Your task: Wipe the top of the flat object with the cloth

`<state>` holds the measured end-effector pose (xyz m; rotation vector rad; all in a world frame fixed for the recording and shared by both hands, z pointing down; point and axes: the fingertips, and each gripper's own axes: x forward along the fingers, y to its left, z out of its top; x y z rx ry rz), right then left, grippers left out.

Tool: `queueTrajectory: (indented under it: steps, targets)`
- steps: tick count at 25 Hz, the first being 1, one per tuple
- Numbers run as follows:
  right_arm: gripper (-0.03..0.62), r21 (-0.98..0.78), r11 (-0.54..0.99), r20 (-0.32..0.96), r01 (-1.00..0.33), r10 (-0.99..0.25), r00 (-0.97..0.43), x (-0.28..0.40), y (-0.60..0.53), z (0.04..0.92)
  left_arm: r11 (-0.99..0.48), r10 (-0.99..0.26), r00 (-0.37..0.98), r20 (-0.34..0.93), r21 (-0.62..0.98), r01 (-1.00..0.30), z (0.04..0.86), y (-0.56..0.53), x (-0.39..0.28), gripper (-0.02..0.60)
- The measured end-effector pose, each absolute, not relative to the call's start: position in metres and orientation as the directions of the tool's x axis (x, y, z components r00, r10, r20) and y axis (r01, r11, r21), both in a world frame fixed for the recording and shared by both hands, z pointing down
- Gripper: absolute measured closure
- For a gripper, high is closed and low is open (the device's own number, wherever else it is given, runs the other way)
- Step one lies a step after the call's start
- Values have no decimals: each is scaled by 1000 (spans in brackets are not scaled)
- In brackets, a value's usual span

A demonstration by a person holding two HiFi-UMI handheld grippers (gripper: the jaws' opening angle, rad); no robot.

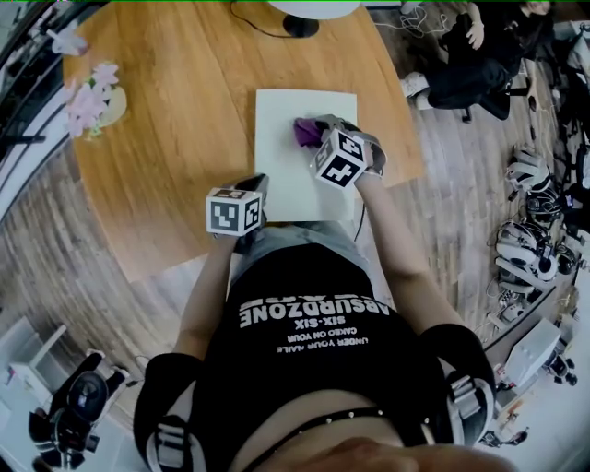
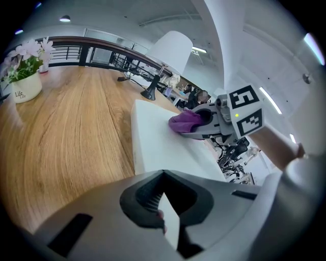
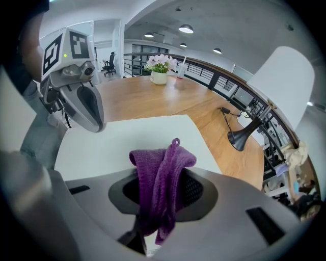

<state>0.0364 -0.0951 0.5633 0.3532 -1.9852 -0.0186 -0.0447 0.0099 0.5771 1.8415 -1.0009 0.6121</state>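
White flat board (image 1: 293,180) lies at frame centre on the wooden table (image 1: 175,138). Right gripper (image 1: 318,131), jaws clamped on the purple cloth (image 1: 305,130), holds it against the board's upper right part; the cloth hides the jaw tips. Left gripper (image 1: 259,185), jaws closed on the board's lower left edge. Lamp (image 1: 300,22) is cut off at the top of the frame.

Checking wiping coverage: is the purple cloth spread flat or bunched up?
Bunched: the purple cloth hangs in folds, clamped in the right gripper, over the flat object.
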Motion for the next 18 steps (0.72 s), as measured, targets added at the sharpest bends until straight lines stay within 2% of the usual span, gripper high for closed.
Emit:
queueTrajectory:
  steps: [18]
  targets:
    - [470,196,964,894,-181,-252,-371,39,-28,567,-255,-409,538,737,474,-843,577,11,-39,566]
